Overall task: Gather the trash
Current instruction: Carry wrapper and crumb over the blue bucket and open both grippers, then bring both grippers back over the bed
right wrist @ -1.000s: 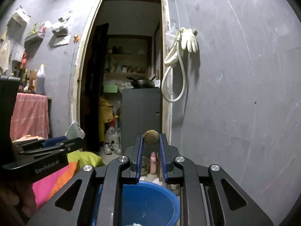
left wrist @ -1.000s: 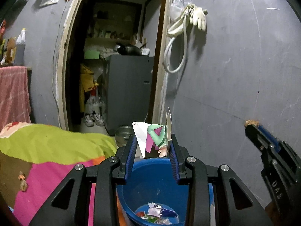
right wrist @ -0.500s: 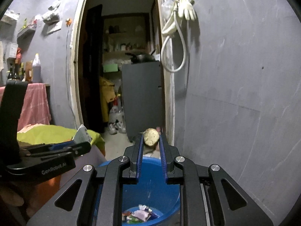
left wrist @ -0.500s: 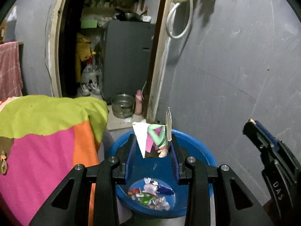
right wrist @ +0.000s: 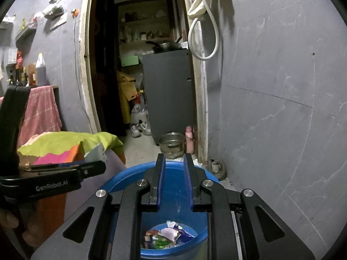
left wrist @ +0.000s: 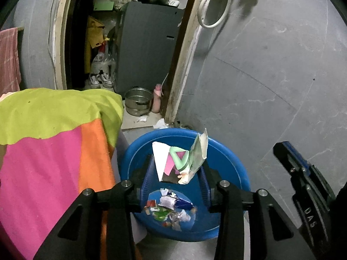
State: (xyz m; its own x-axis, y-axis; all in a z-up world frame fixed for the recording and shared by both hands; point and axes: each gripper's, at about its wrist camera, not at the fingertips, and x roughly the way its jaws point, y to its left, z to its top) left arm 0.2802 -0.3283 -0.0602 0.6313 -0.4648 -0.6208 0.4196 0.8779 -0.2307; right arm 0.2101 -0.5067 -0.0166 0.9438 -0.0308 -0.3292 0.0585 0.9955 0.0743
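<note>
A blue bucket (left wrist: 227,151) stands on the floor below both grippers, with several scraps of trash (left wrist: 171,208) on its bottom. My left gripper (left wrist: 177,171) hangs over it. Its jaws are opening, and a white, pink and green wrapper (left wrist: 180,162) sits loosely between them, tilted to the right. My right gripper (right wrist: 174,173) points over the bucket's rim (right wrist: 121,177), its jaws a little apart with nothing between them. The scraps (right wrist: 167,234) show below its fingers. The left gripper (right wrist: 93,169) shows at the left of the right wrist view, and the right gripper (left wrist: 303,173) at the right edge of the left wrist view.
A bed draped in green, pink and orange cloth (left wrist: 54,140) stands close to the left of the bucket. A grey wall (left wrist: 260,75) rises on the right. Behind, by the doorway, stand a steel pot (left wrist: 137,101), a pink bottle (left wrist: 156,99) and a grey cabinet (left wrist: 147,43).
Both grippers tipped down over the bucket. The small round brown piece is gone from the right jaws. The left jaws widened slightly and the wrapper leaned right.
</note>
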